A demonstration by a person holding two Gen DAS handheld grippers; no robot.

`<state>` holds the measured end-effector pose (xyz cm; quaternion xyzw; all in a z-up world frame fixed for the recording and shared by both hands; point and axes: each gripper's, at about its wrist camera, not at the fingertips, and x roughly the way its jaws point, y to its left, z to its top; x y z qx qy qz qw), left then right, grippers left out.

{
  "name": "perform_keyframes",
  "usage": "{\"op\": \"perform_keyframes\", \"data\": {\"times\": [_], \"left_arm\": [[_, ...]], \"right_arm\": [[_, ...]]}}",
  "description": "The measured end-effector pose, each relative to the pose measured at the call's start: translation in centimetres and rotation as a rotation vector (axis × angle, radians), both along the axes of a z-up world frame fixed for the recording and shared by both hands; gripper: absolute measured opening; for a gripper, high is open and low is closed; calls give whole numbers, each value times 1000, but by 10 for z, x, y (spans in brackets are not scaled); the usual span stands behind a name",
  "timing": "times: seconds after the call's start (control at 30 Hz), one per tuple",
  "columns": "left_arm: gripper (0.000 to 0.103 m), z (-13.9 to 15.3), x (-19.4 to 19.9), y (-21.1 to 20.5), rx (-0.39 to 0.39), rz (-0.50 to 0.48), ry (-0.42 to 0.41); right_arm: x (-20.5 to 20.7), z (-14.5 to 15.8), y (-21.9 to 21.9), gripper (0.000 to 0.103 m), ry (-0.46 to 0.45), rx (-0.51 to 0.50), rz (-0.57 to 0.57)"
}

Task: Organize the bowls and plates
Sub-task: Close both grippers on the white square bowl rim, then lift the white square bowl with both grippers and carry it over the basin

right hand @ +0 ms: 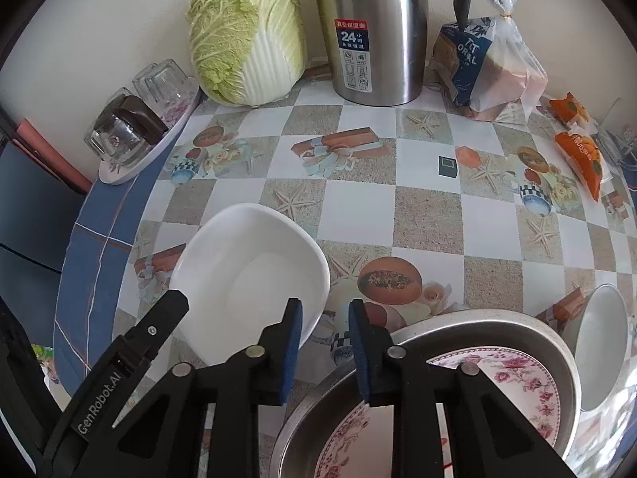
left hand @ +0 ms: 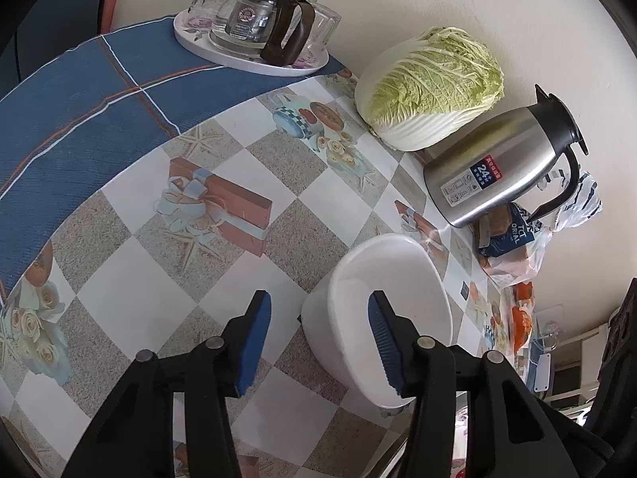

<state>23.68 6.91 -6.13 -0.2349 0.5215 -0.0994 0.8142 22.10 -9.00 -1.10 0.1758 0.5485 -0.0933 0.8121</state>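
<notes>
White ceramic fills the near ground: we see the white bowl [left hand: 378, 318] straddled at its rim by our left gripper [left hand: 318, 342], one blue pad inside the bowl and the other outside over the tablecloth [left hand: 131, 271]; the jaws stand half open and the outer pad does not yet touch the wall, so we judge nothing is gripped. The bowl lies just to the right of that gripper's centre line, so the closing should pinch its near wall. Our right gripper [right hand: 324, 352] is nearly shut on nothing, its fingertips hovering over cloth between the bowl [right hand: 247, 275] and the metal basin [right hand: 557, 342] at the near edge of the table. Only the right wrist view shows this basin, the floral plate [right hand: 513, 378] lying in it, and a pale dish [right hand: 603, 342] leaning beside it; the left view shows the pad seated inside the bowl. Farther back, along the table's far edge, stand the cabbage [right hand: 247, 36], steel flask [right hand: 374, 32] and bagged bread [right hand: 485, 75], with the tray of glasses [left hand: 247, 20] at the far left corner.
</notes>
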Motion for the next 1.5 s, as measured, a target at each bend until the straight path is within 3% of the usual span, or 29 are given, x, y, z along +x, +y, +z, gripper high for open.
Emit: {"op": "perform_keyframes", "data": {"times": [0.17, 0.47, 0.8, 1.13, 1.5], "left_arm": [[37, -9, 8, -7, -5, -5, 17], [27, -37, 14, -16, -13, -17, 63], [19, -37, 10, -11, 20, -4, 64], [19, -6, -9, 2, 49, 4, 16], [18, 48, -39, -4, 87, -27, -102]], "right_arm": [[8, -8, -2, 10, -1, 14, -8], [24, -26, 0, 10, 33, 9, -6], [21, -21, 9, 11, 20, 1, 18], [4, 6, 23, 11, -23, 8, 29], [-39, 52, 25, 12, -102, 18, 30]]}}
